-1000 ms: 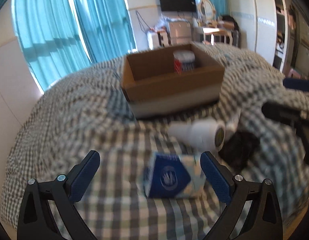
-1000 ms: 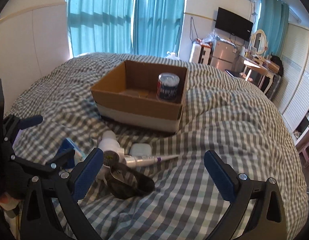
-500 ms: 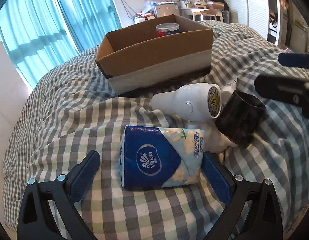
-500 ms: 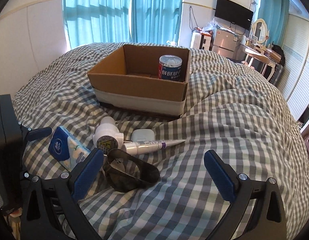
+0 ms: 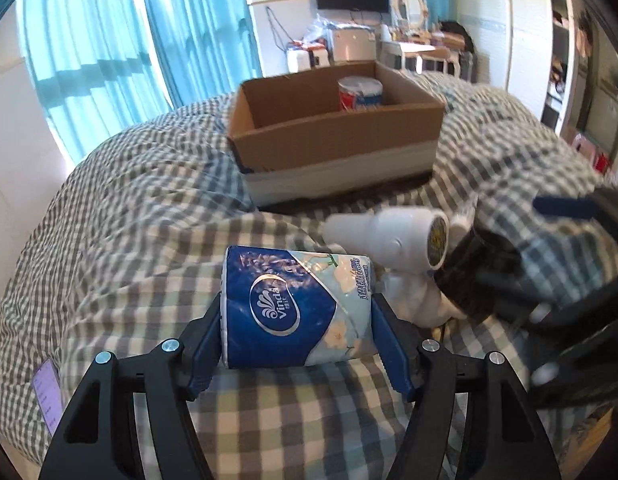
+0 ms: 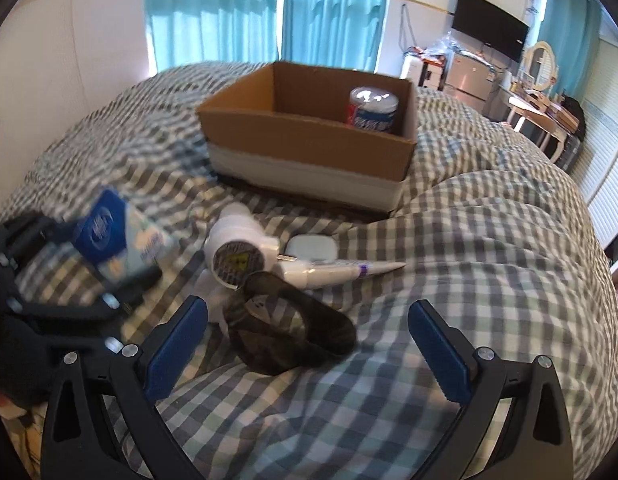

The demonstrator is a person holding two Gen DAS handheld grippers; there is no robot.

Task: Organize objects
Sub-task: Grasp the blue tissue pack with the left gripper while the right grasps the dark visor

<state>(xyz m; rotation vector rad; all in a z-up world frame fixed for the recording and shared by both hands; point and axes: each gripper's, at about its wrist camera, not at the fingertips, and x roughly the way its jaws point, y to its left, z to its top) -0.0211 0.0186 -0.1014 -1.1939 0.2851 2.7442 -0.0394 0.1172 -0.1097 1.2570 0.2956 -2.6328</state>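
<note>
Hair dryer [image 5: 393, 240] crowds the tissue pack's [image 5: 297, 308] right side.

Daylight glows through the teal curtains [image 5: 141, 52], leaving the room bright, while fisheye bending darkens every corner and motion blur smears the checked bedcover [image 6: 489, 264] and the right claw [image 5: 565, 292].

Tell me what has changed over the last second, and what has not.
The left gripper was wide open around the tissue pack; now its jaws are closing on the pack's two ends. The right gripper dropped closer to the black strap, jaws open. The box, can and hair dryer stayed put.
</note>
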